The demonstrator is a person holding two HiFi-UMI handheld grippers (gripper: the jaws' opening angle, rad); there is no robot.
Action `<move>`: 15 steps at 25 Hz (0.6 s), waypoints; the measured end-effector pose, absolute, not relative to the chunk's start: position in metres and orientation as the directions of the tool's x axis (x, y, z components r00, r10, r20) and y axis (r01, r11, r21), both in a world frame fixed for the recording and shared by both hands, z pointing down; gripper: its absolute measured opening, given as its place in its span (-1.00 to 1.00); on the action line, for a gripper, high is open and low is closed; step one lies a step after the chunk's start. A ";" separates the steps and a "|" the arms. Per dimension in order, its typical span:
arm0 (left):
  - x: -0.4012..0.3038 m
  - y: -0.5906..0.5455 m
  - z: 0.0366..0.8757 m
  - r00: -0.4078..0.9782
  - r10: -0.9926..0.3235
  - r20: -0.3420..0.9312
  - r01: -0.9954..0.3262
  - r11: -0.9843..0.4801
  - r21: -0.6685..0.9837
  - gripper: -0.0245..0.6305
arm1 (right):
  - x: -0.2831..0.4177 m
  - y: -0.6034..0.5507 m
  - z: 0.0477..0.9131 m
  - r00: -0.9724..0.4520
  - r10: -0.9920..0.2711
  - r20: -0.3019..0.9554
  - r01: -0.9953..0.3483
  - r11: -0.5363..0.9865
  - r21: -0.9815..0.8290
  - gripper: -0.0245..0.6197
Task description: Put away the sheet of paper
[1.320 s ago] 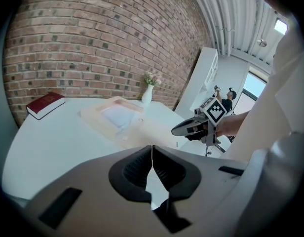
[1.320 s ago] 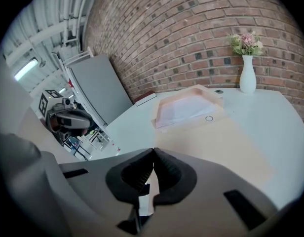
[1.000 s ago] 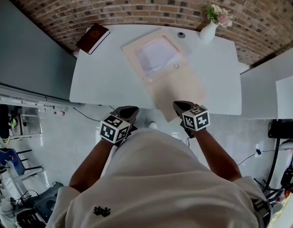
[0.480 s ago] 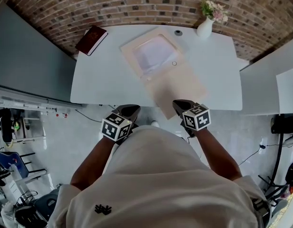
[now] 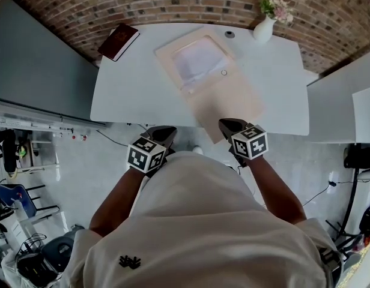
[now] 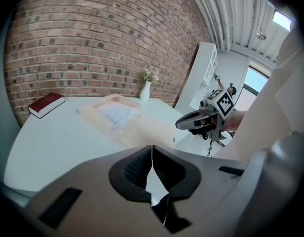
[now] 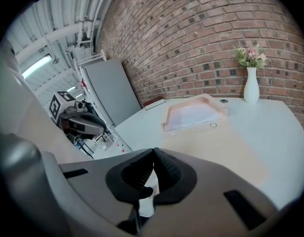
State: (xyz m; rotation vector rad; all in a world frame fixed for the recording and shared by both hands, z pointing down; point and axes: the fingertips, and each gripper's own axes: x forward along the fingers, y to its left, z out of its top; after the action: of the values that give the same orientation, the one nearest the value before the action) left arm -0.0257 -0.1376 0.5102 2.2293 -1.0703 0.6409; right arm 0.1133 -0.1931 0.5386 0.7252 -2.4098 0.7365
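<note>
Two empty tools, left gripper [image 5: 160, 134] and right gripper [image 5: 231, 126], hover pinched shut at the table's [image 5: 128, 95] near edge. The sheet [image 5: 197, 62] lies upper centre in the open folder [image 5: 230, 104], whose long axis slants down toward the nearer right gripper.

Red book [image 5: 118, 41] and flower vase [image 5: 263, 30] on white table [image 5: 137, 95]

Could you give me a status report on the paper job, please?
Left tool and right tool both shut, empty, at table's near edge. Sheet of paper lies in open beige folder. Nothing in the way; book, vase stand clear.
</note>
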 end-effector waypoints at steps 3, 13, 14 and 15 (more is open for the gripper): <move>-0.026 -0.135 0.513 0.561 -0.531 0.635 -0.811 -0.506 0.293 -0.85 | 0.113 -0.191 0.542 -0.721 -0.336 0.606 -0.617 0.709 -0.341 -0.84; -0.027 -0.139 0.522 0.565 -0.521 0.640 -0.810 -0.499 0.308 -0.85 | 0.115 -0.191 0.559 -0.705 -0.322 0.632 -0.627 0.699 -0.344 -0.84; -0.027 -0.140 0.524 0.566 -0.519 0.641 -0.809 -0.499 0.310 -0.85 | 0.115 -0.193 0.561 -0.704 -0.320 0.634 -0.628 0.699 -0.343 -0.84; -0.027 -0.142 0.524 0.567 -0.518 0.640 -0.808 -0.500 0.312 -0.85 | 0.116 -0.194 0.564 -0.699 -0.321 0.639 -0.632 0.696 -0.340 -0.84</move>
State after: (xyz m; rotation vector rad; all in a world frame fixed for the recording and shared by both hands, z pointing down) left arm -0.0270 -0.1424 0.5244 2.2058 -1.0564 0.6361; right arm 0.1155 -0.1944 0.5635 0.7283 -2.3573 0.7506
